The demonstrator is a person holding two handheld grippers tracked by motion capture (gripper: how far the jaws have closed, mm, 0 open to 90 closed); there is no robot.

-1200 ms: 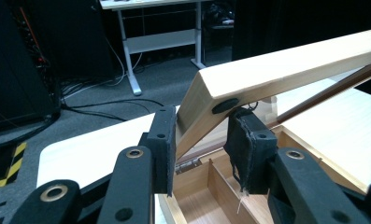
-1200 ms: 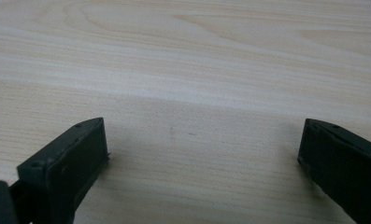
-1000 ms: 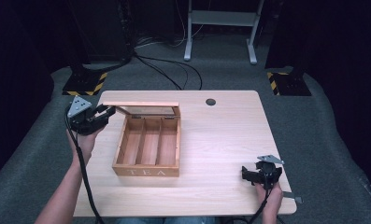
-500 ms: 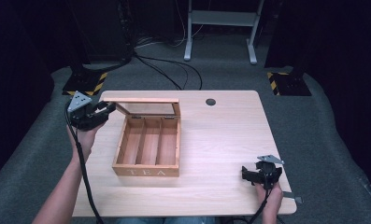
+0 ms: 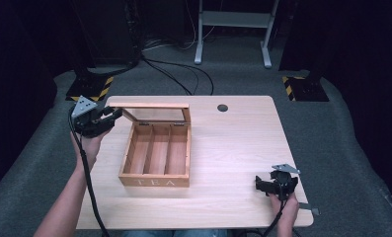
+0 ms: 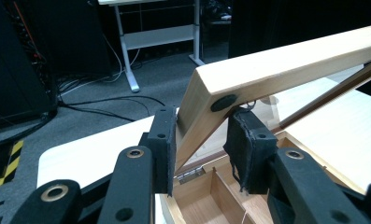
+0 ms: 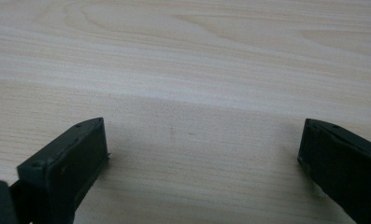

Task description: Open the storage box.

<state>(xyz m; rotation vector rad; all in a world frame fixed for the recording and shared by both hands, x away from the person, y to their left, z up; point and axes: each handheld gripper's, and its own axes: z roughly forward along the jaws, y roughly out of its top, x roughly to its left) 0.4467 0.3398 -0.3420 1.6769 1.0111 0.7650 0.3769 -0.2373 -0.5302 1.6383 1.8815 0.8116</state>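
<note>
High view shows the tea box (image 5: 155,163) at frame centre already open, left gripper (image 5: 107,116) pinching its lid (image 5: 151,105), right gripper (image 5: 268,184) idle, jaws apart.

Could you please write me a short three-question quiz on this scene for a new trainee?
1. True or false: the left gripper has its jaws around a corner of the lid.
2. How many compartments does the tea box have? A) two B) three C) four
3. Fill in: the right gripper is ____, with bare table between its jaws.

Key:
1. True; the lid's corner sits between its pads and the lid stands raised.
2. B
3. open
</note>
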